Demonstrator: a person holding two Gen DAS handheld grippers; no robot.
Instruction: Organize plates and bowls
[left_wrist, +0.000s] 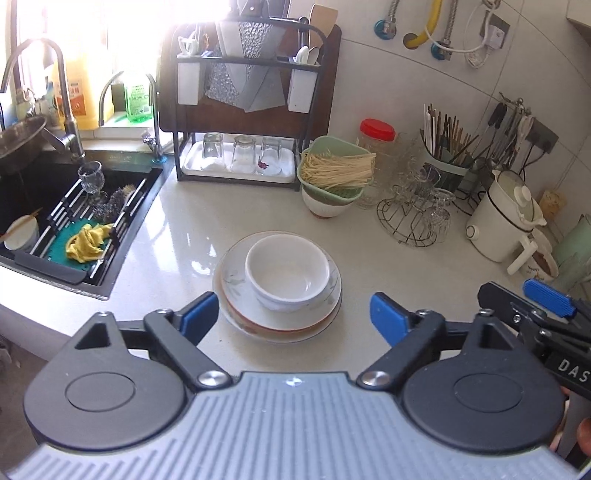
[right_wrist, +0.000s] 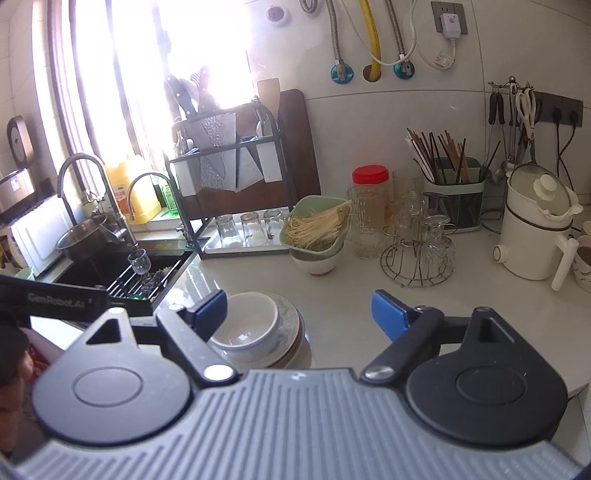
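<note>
Bowl (left_wrist: 287, 271) sat upright and empty on top of the stacked plates (left_wrist: 277, 320), stack resting on the counter (left_wrist: 184, 236) toward its front edge, well right of the sink (left_wrist: 55, 206). Plates looked like two or three nested, top one with a grey leaf pattern, lower one with a red-brown rim; exact count was unclear.

Left gripper (left_wrist: 293, 314) was over the front edge of the counter, jaws spread wide, nothing between the pads. Stack lay just ahead of it, roughly centred in the gap, its near rim level with the blue pads but neither pad touching it.

Right gripper (right_wrist: 299, 314) was also wide apart and empty. In its view the stack (right_wrist: 258, 332) sat off to the left, partly behind the left finger (right_wrist: 210, 308); bare counter filled the rest of the gap. Contact between that finger and the bowl couldn't be told, as the finger overlapped the bowl's rim.

In the left wrist view the right gripper's blue pad (left_wrist: 548, 291) showed at the right edge, beside the left gripper, clear of the stack.

Green basket of noodles (left_wrist: 334, 168) on a white bowl stood further back, well apart from the stack.
</note>
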